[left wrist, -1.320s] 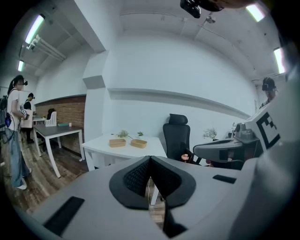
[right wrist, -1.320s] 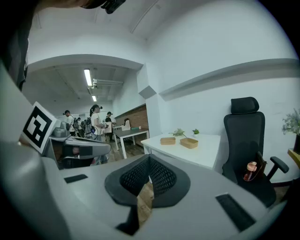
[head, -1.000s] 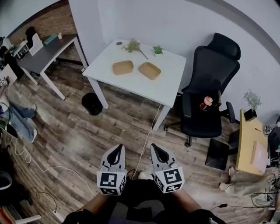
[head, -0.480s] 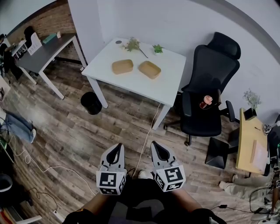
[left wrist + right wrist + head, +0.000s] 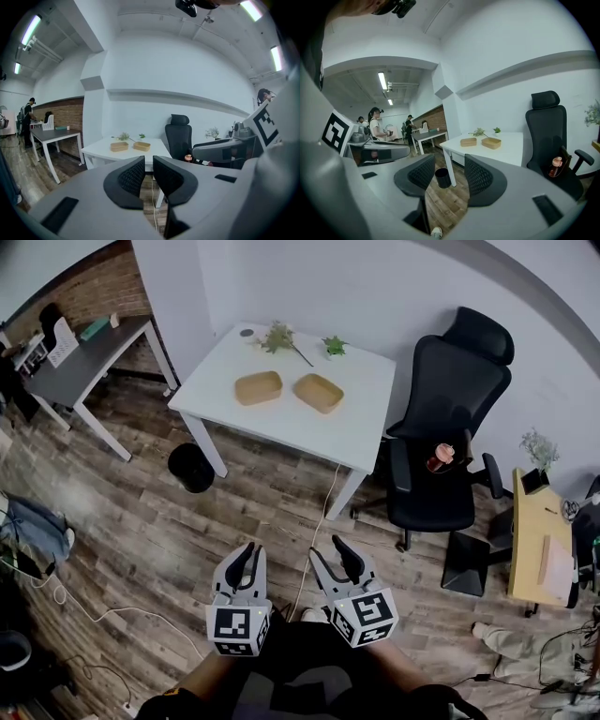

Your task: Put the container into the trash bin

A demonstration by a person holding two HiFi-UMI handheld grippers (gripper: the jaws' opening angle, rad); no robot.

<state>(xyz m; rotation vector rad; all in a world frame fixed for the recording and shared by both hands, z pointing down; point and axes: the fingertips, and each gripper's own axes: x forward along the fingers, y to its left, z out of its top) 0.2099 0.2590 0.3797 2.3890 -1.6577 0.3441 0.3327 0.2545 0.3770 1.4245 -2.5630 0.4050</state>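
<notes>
Two tan shallow containers [image 5: 260, 387] [image 5: 319, 393] lie side by side on the white table [image 5: 347, 432] ahead. They also show small and far off in the left gripper view, container [image 5: 119, 146] and container [image 5: 141, 146], and in the right gripper view, container [image 5: 468, 141] and container [image 5: 491, 143]. A black trash bin [image 5: 191, 467] [image 5: 442, 177] stands on the floor by the table's left leg. My left gripper [image 5: 249, 548] [image 5: 148, 164] shows a narrow gap between its pads. My right gripper [image 5: 327, 547] [image 5: 450, 168] is opening, wide apart. Both hang empty over the floor, well short of the table.
A black office chair [image 5: 441, 446] with a small pink bottle [image 5: 441, 457] on its seat stands right of the table. A grey desk [image 5: 84, 348] is at the far left and a wooden desk [image 5: 544, 540] at the right. A cable [image 5: 319, 521] runs over the plank floor. Two small plants [image 5: 281, 337] sit on the table.
The right gripper's jaws have spread from shut to wide apart. The left jaws have parted slightly. Both grippers have moved a little forward toward the table.
</notes>
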